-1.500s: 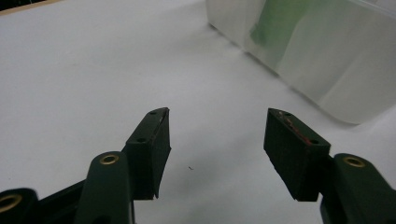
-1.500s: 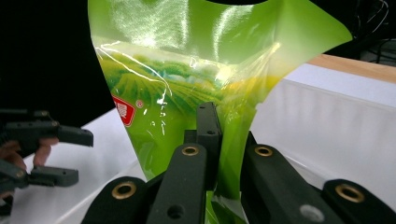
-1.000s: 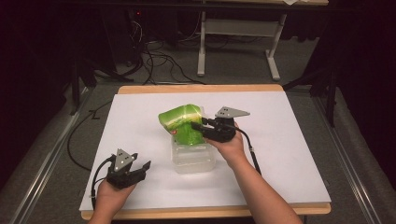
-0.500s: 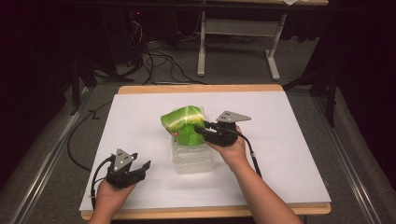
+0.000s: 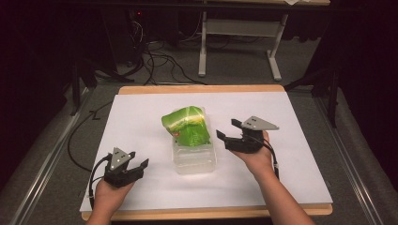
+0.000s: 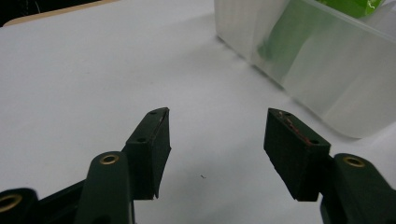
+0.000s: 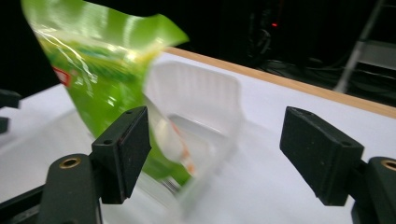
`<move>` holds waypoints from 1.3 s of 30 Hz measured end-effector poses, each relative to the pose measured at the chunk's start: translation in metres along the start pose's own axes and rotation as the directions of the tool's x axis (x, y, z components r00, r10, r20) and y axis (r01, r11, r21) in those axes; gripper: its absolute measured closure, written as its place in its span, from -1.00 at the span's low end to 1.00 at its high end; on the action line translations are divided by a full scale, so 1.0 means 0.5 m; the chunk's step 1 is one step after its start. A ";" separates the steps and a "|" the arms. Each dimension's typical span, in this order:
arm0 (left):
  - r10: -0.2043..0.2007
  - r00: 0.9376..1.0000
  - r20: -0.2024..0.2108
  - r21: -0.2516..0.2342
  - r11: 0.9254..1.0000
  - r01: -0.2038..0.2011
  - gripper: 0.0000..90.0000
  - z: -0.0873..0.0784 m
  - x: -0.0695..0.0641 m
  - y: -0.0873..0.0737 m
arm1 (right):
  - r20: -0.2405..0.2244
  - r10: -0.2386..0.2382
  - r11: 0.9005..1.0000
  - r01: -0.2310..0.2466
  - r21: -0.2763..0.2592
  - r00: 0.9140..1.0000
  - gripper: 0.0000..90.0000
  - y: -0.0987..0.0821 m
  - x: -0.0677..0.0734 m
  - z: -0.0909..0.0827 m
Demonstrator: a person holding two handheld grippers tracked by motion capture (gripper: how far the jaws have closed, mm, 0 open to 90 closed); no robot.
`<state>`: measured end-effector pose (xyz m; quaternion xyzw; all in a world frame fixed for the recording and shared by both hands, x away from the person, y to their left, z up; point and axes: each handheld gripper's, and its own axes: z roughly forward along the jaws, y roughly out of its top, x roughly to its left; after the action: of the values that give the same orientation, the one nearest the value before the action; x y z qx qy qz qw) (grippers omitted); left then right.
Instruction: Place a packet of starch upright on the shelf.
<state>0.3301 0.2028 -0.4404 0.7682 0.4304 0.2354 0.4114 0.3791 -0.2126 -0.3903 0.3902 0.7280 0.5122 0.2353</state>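
A shiny green bag [image 5: 187,125] stands tilted in a clear plastic tub [image 5: 195,159] at the middle of the white table top. My right gripper [image 5: 226,129] hovers just right of the tub, apart from the bag. Its jaws have just been opening and stand wide with nothing between them. In the right gripper view the bag [image 7: 93,60] leans out of the tub [image 7: 196,91] beyond the open right gripper [image 7: 215,114]. My left gripper [image 5: 139,158] rests open at the near left. In the left gripper view that gripper [image 6: 217,116] holds nothing, and the tub [image 6: 317,79] is ahead to the right.
A white sheet [image 5: 141,117] covers a wood-edged board [image 5: 202,89]. Behind it are black cables [image 5: 159,65] on the floor and a grey table frame [image 5: 239,28]. A metal rail [image 5: 42,164] runs along the left side.
The right gripper has let go of the green bag, opened wide and drawn away to the right. The bag now stands in the tub by itself. The left hand has stayed put.
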 end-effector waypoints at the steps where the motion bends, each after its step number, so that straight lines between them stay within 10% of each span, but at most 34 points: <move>1: -0.002 1.000 0.000 0.001 1.000 0.002 -0.08 0.000 0.002 0.000 | 0.016 0.004 1.000 -0.004 0.002 1.000 -0.46 -0.004 -0.006 -0.009; 8: -0.012 1.000 -0.010 0.002 1.000 0.012 -0.09 -0.006 0.012 -0.002 | 0.156 0.027 0.999 -0.031 0.023 0.987 -0.47 -0.055 -0.075 -0.088; 21: -0.029 0.999 -0.027 -0.004 1.000 0.029 -0.09 -0.009 0.019 -0.003 | 0.335 0.114 0.992 -0.124 0.009 0.935 -0.46 -0.143 -0.171 -0.220; 31: -0.003 1.000 -0.029 0.028 1.000 0.004 -0.09 0.006 0.010 -0.003 | 0.279 0.042 0.995 -0.066 0.075 0.959 -0.44 -0.144 -0.146 -0.175; 39: -0.003 0.999 -0.032 0.015 1.000 0.004 -0.09 0.003 0.012 -0.002 | 0.274 0.040 0.993 -0.068 0.093 0.961 -0.44 -0.147 -0.149 -0.168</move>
<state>0.3338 0.2074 -0.4421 0.7667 0.4400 0.2435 0.3990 0.3364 -0.3328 -0.4325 0.4880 0.7031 0.4223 0.2986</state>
